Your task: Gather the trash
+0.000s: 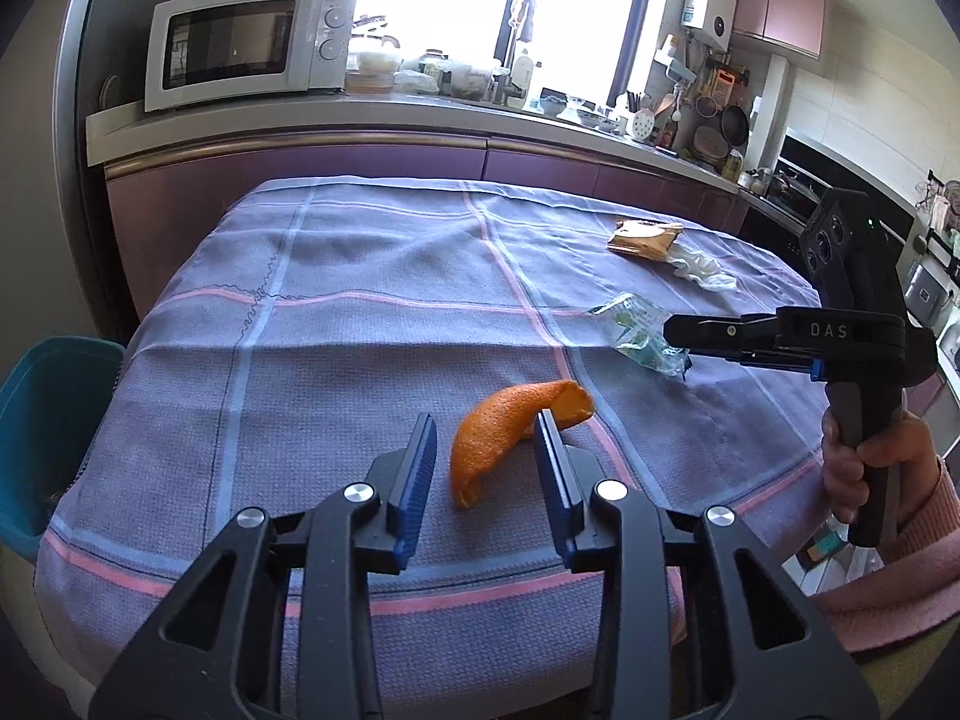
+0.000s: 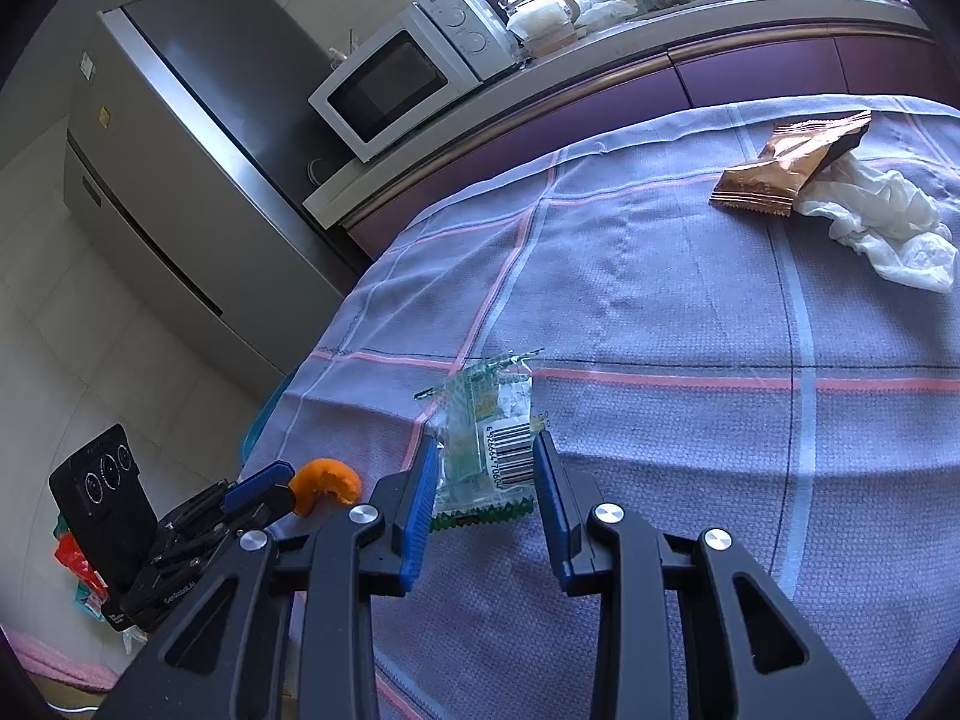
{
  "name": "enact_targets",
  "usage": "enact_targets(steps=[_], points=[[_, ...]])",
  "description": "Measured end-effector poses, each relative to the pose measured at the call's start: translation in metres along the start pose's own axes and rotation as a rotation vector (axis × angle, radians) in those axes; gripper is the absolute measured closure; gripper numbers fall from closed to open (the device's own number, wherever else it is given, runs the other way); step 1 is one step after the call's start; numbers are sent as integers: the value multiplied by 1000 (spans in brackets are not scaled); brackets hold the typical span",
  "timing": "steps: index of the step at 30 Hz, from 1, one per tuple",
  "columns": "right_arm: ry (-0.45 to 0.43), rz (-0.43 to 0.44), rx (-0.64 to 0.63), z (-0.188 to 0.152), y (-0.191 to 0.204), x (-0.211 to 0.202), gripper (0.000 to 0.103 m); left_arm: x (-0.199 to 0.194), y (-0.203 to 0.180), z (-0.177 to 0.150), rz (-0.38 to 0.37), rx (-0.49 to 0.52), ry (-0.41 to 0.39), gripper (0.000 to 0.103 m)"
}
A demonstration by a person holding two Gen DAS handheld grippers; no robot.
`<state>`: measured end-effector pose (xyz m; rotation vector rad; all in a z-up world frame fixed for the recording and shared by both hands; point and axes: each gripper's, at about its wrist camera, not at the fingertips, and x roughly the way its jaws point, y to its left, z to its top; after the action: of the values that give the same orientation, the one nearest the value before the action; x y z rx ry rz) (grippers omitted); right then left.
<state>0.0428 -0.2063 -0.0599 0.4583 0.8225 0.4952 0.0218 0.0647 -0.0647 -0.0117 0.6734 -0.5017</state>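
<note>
A curled orange peel [image 1: 489, 441] lies on the purple checked tablecloth [image 1: 360, 330] near the front edge. My left gripper [image 1: 485, 438] is open around it: the right finger touches the peel and a gap shows at the left finger. The right wrist view shows this gripper [image 2: 264, 489] beside the peel [image 2: 327, 480] at lower left. My right gripper [image 2: 485, 456] is shut on a clear wrapper [image 2: 486, 420] with a barcode, whose edges meet both pads. A hand holds that gripper [image 1: 675, 336] at the right of the left wrist view, with the wrapper [image 1: 630, 324] at its tip.
A brown snack packet [image 2: 786, 162] and a crumpled white tissue [image 2: 882, 228] lie at the table's far right. A teal bin [image 1: 48, 438] stands beside the table's left edge. Behind are a counter with a microwave [image 1: 240, 42] and a fridge [image 2: 180, 150].
</note>
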Motion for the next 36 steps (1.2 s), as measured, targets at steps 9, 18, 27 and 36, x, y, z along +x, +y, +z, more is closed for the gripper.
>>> enact_targets(steps=[9,18,27,36], points=[[-2,12,10,0,-1,0,72,19,5,2,10,-24,60,88],[-8,29,-15,4,8,-1,72,12,13,5,37,-89,44,92],[-7,96,-70,17,36,10,72,-17,24,16,85,-125,-12,92],[15,176,-152,29,76,29,72,-48,43,23,161,-166,-63,92]])
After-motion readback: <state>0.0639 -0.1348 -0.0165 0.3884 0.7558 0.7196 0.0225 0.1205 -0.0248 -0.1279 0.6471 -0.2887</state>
